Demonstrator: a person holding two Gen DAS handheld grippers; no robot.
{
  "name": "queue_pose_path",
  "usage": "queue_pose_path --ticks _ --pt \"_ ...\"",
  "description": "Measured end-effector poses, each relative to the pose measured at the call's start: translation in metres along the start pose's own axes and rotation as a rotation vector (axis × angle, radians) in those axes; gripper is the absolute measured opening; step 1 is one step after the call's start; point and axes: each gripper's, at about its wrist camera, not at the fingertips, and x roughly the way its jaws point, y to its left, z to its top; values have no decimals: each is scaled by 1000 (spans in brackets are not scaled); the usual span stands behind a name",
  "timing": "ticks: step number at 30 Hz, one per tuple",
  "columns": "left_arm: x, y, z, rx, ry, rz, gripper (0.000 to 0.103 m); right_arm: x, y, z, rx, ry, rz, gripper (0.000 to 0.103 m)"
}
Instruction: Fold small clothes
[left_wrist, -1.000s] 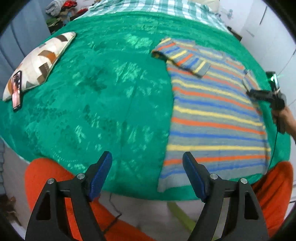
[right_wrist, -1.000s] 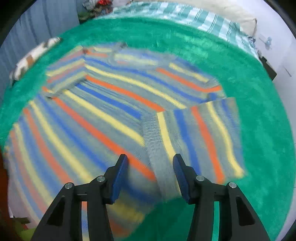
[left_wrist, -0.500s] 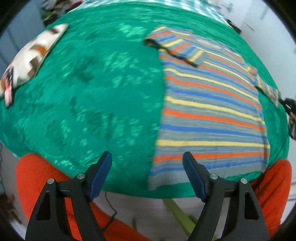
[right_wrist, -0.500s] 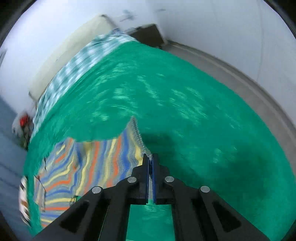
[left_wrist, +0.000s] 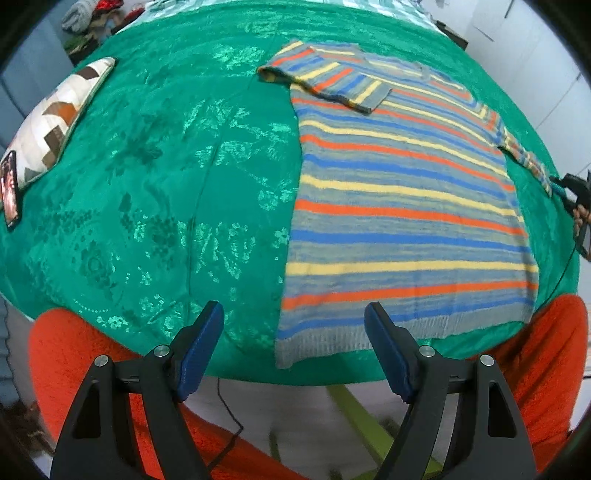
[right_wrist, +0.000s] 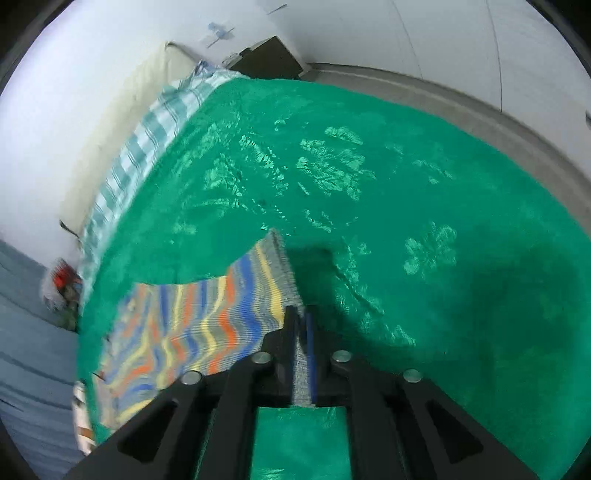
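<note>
From the left wrist camera, a striped knit sweater (left_wrist: 399, 206) is lying flat on the right half of a green bedspread (left_wrist: 166, 166), its hem reaching the near edge of the bed. 1 sleeve (left_wrist: 325, 83) is lying folded across the chest, while the other sleeve (left_wrist: 526, 158) is stretching out toward the right edge. The left gripper (left_wrist: 293, 343) is hovering with its 2 blue pads spread wide and nothing between them, just above the sweater's near left corner. At the far right, the right gripper (left_wrist: 556, 186) is pinching the end of the stretched sleeve. A patterned pillow (left_wrist: 55, 122) with a phone (left_wrist: 9, 194) beside it is sitting at the far left.

From the right wrist camera, the right gripper (right_wrist: 302, 326) is holding the grey ribbed cuff (right_wrist: 302, 365) between its nearly closed pads; the jaws have just been opening slightly, with the cuff between them. The sleeve (right_wrist: 221, 306) is trailing off to the left over the bedspread (right_wrist: 406, 184), blurred.
</note>
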Motion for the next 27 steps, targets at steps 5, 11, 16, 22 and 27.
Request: queue_pose_path --ticks 5,11,16,22,27 --pt "7 0 0 -9 17 -16 80 -17 -23 -39 196 -1 137 34" --pt "15 -7 2 -16 40 -43 80 12 -31 -71 348 -54 259 31" --pt "7 2 -2 -29 16 -2 80 6 -31 -70 318 -167 163 6" --pt "21 14 -9 -51 57 18 80 -9 -16 -65 166 -170 -69 5" --pt "12 1 8 67 19 64 80 0 2 -59 52 -171 -155 5"
